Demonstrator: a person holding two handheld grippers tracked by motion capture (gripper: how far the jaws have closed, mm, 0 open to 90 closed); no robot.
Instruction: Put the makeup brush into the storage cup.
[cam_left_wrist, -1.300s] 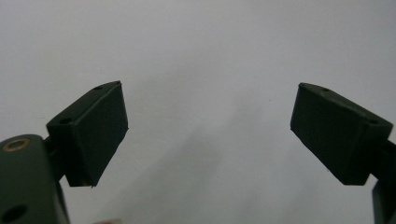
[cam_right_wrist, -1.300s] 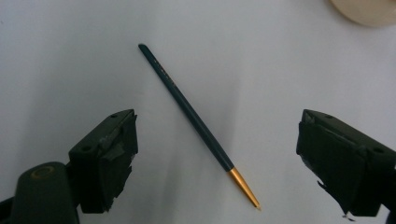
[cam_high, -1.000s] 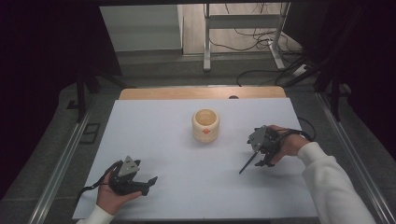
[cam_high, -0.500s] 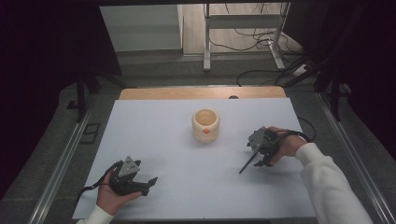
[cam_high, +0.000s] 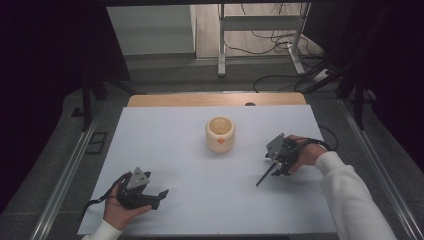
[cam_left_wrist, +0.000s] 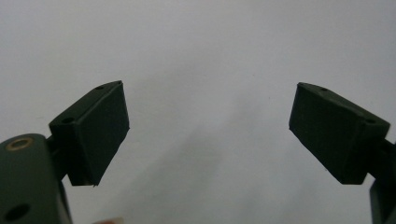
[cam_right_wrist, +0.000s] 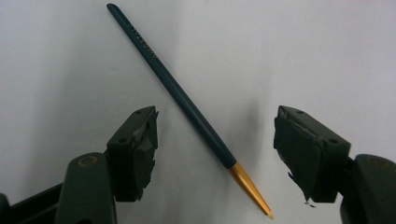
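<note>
Right tool (cam_right_wrist: 215, 154): jaws wide apart, nothing gripped. Dark teal pencil (cam_right_wrist: 180, 95) with orange-gold tip lying flat on the white bench (cam_right_wrist: 327, 56), passing diagonally through the gap between the jaws, touching neither; tip end nearest the camera, blunt end pointing away. Worn, ragged padding visible on both jaw faces.

High view: right tool (cam_high: 278, 159) held low over the bench near the right edge, roughly midway between far and near edges; pencil (cam_high: 265, 176) on the bench surface (cam_high: 165, 140), slanting out from under the tool toward the near edge and the centre. Right hand (cam_high: 305, 152) wrapped around the tool body, white sleeve (cam_high: 350, 195) running to the near right corner.

Left tool (cam_left_wrist: 208, 130): jaws spread wide, nothing between them, plain white bench beneath. High view: left tool (cam_high: 150, 192) near the near left corner, held in the left hand (cam_high: 120, 210), pointing toward the right edge.

Cream-coloured cup (cam_high: 220, 134) with a small red mark on its side, upright, around bench centre toward the far edge, well apart from both tools and from the pencil.
</note>
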